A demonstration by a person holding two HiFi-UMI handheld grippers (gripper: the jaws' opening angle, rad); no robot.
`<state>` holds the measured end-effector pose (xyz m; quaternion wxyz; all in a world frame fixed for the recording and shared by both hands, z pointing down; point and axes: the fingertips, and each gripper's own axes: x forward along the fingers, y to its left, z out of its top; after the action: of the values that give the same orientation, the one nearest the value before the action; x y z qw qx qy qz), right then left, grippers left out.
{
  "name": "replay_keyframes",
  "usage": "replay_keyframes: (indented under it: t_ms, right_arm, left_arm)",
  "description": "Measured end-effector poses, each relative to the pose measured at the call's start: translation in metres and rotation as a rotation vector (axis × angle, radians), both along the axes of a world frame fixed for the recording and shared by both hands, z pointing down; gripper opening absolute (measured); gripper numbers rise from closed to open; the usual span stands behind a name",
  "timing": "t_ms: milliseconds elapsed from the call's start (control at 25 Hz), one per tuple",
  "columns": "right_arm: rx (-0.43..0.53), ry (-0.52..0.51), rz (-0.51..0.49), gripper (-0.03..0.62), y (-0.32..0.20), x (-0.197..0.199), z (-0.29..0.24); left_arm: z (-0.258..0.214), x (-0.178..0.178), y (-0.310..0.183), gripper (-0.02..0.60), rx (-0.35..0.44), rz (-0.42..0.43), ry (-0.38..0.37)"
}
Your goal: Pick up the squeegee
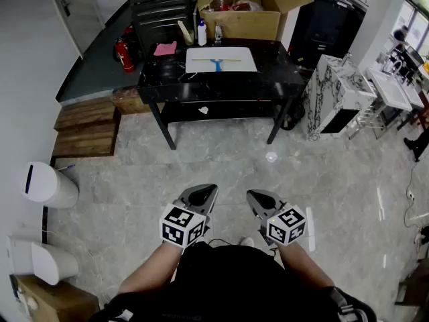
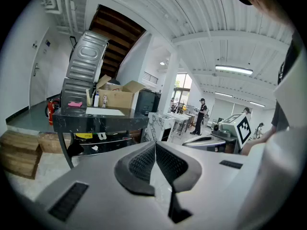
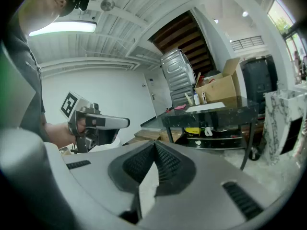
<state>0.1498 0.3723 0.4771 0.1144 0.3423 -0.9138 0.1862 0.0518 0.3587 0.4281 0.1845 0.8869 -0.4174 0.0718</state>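
Standing well back from the table (image 1: 161,82), the person holds both claws low, near the body. The left gripper (image 1: 203,194) and the right gripper (image 1: 259,198) each have their jaws pressed together with nothing between them. The squeegee (image 1: 218,62), blue-handled, lies on a white sheet (image 1: 234,64) on the tabletop, well apart from both. Doing this step well likely means walking up first, opening one claw before reaching, then closing across the handle. In both gripper views the squeegee is too small to make out.

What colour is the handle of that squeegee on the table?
Blue. The squeegee handle shows best in the head view.
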Motion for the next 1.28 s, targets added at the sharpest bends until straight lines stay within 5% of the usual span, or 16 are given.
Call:
replay_keyframes:
  t_ms: [560, 1280]
  right_arm:
    - [-0.015, -0.047, 0.007, 0.008, 0.001, -0.018, -0.002]
    - [-0.014, -0.031, 0.053, 0.009, -0.018, -0.101, 0.0]
  left_arm:
    - [0.009, -0.012, -0.009, 0.017, -0.015, 0.037, -0.012]
    - [0.015, -0.102, -0.022, 0.017, -0.02, 0.035, -0.014]
